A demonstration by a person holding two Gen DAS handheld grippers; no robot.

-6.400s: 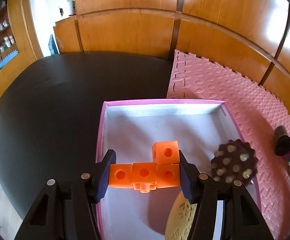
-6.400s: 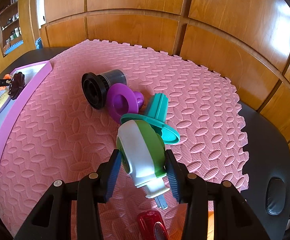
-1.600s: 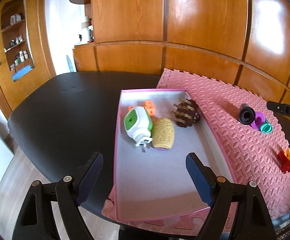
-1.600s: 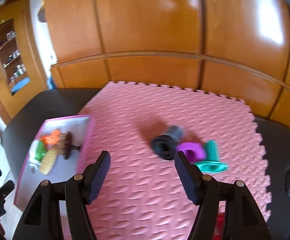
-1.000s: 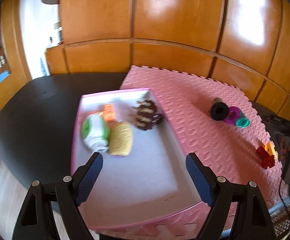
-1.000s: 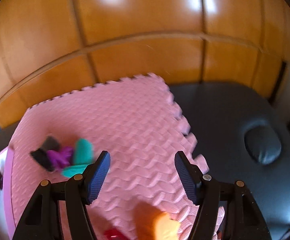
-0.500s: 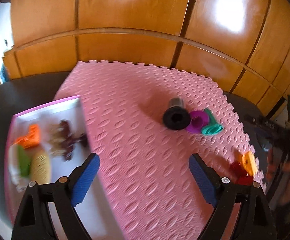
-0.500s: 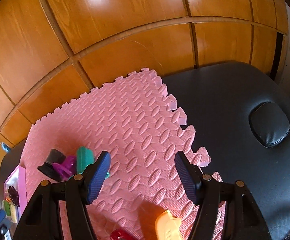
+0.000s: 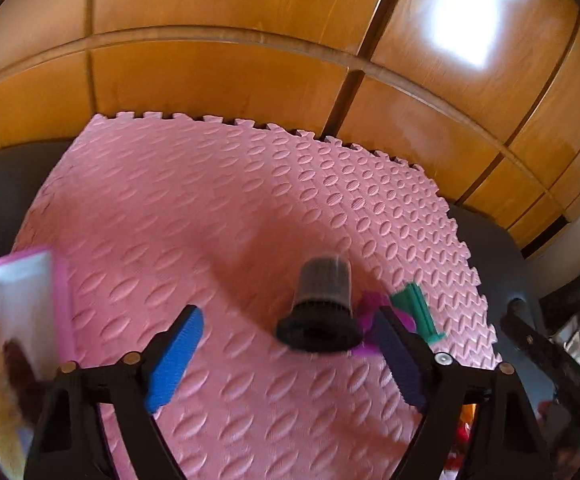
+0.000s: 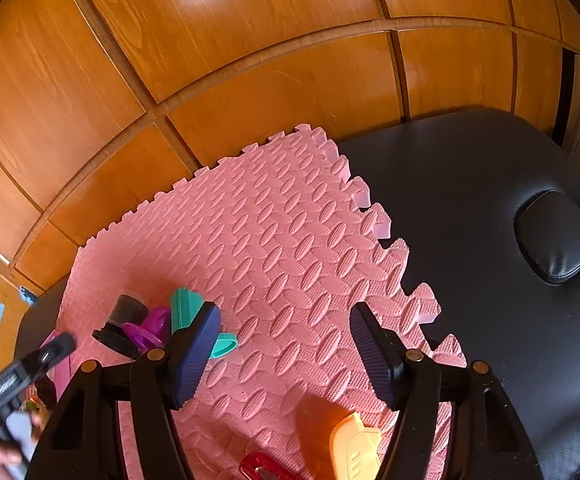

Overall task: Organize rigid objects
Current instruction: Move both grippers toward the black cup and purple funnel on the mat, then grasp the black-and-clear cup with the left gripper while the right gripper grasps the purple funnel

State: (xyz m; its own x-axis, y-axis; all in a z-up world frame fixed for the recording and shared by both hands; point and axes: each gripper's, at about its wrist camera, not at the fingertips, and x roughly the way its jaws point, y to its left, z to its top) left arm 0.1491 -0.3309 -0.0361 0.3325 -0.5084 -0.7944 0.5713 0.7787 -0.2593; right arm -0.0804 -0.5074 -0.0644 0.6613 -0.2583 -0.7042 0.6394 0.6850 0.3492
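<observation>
Left wrist view: the left gripper [image 9: 286, 354], jaws spread and empty, faces the black funnel [image 9: 321, 308] lying on the pink mat [image 9: 194, 216]; next, probably straddle and pinch it. The right gripper [image 10: 286, 354], also spread, hovers above an orange piece [image 10: 353, 448].

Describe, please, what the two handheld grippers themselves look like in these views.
Both the left gripper and the right gripper have matte black angular frames with small silver rivets. Their fingers carry ribbed blue pads. No cables, markings or sleeves show.
</observation>
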